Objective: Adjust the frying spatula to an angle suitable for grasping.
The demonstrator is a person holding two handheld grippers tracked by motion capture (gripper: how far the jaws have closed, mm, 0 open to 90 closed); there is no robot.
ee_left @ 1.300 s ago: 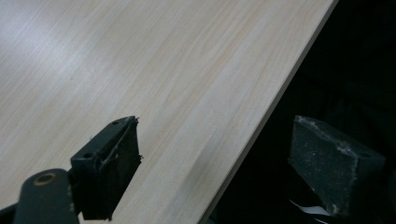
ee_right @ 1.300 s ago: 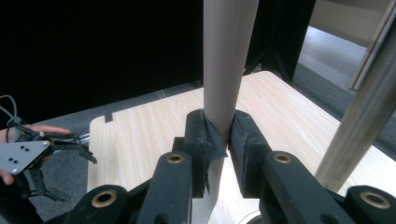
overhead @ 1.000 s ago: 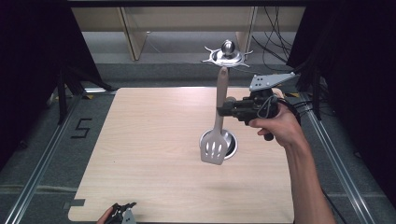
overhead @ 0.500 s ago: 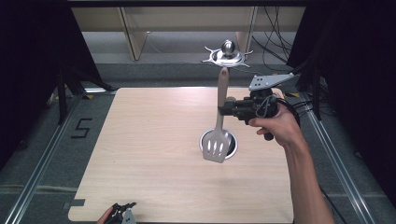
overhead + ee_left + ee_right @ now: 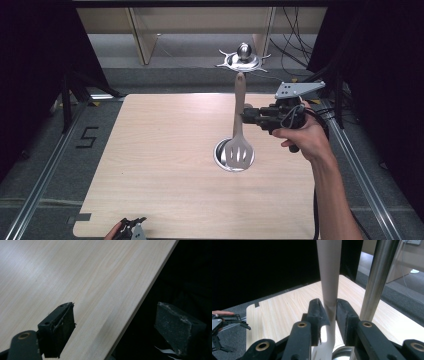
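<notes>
A spatula (image 5: 237, 115) with a pale wooden handle and a slotted metal head hangs nearly upright, head down. My right gripper (image 5: 247, 118) is shut on the handle from the right, about halfway up. In the right gripper view both black jaws press on the spatula handle (image 5: 329, 290). The slotted head (image 5: 238, 154) hovers just over a round metal cup (image 5: 221, 154) sunk into the wooden table (image 5: 160, 165). My left gripper (image 5: 132, 231) sits at the table's near edge; its pads (image 5: 60, 325) stand wide apart over the table edge, holding nothing.
A shiny metal stand with a ball (image 5: 243, 56) sits beyond the table's far edge. A steel pole (image 5: 377, 280) rises close to the right of my right gripper. Metal rails (image 5: 45, 170) run along both sides of the table.
The spatula's head has swung slightly right and up over the cup, so it hangs straighter. The right hand has hardly shifted; the left gripper has stayed put.
</notes>
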